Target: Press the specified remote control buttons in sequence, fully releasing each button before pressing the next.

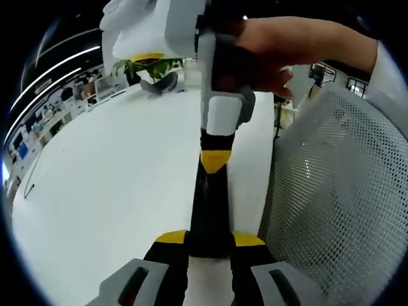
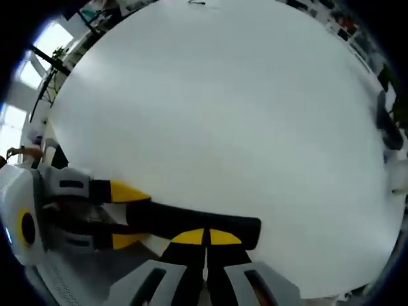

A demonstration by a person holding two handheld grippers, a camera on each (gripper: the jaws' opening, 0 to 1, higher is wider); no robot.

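in the left gripper view the left gripper pinches one long black remote control between its yellow-tipped jaws, the remote running straight away from the camera over the white table. at its far end the right gripper comes down from above with its yellow tips pressed together on the remote's end, a person's hand around its white body. no button marks or writing on the remote can be read. beside the table stands one grey mesh chair back. farther off sit one green plant and a dark grey object. in the right gripper view the same remote lies crosswise, the right gripper touching its top with closed tips and the left gripper clamping its end.
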